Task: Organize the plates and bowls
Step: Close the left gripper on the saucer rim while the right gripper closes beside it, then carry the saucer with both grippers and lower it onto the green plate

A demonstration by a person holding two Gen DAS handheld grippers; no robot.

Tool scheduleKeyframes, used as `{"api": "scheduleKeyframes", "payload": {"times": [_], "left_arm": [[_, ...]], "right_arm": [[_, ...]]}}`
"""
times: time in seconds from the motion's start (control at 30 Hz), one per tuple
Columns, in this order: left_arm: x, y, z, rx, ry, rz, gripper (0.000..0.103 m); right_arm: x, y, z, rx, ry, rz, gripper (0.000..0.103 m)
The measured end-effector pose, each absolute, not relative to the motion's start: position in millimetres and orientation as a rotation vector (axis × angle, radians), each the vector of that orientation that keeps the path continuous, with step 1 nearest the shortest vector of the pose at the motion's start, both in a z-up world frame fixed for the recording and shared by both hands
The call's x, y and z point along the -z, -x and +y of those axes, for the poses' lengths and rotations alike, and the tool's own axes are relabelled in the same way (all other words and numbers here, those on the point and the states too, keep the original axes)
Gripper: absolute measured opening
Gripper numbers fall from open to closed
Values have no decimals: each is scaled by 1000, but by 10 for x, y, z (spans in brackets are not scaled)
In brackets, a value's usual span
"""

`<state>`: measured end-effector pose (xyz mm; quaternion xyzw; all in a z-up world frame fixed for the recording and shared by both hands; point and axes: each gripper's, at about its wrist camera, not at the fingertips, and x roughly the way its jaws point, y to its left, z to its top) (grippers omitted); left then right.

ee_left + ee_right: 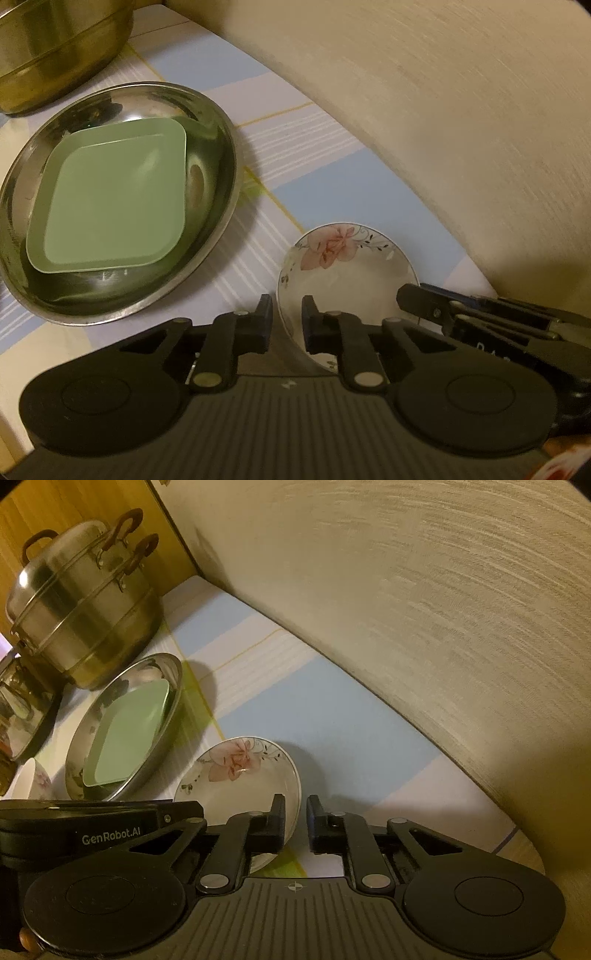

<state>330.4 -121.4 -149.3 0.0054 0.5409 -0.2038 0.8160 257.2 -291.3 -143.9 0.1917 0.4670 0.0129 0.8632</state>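
Observation:
A small white dish (343, 273) with a pink flower print sits low on the striped tablecloth, close to the wall. In the left wrist view my left gripper (287, 306) is shut on the dish's near left rim, which runs between the two pads. My right gripper (406, 295) reaches in from the right onto the opposite edge. In the right wrist view the same dish (236, 786) looks tilted; my right gripper (295, 805) is shut on its right rim, and the left gripper (199, 808) comes in from the left. A green square plate (110, 199) lies inside a round steel plate (218, 122).
A steel steamer pot (85, 627) with brown handles stands at the back beside a wooden panel. A beige wall (443, 627) borders the table on the right. Another floral bowl (33, 782) shows at the left edge. Bare tablecloth (332, 716) lies between dish and wall.

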Motion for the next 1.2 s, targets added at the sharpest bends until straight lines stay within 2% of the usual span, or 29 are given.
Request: {"api": "scheduleKeyframes", "payload": {"times": [0.13,0.7,1.2], "left_arm": [[1515,-3327,-1241,434,-27,1155,11],[1386,-3341,-1198,459,-10,1123,10],[1093,-3361,-749,377,67,1053,10]], "right_arm": [[1452,-2569,-2903,-30,-392,974,5],[1318,-2614,-2899,-26,-376,967,5],[1031,-2862,-2602,-134,-345,935,5]]}}
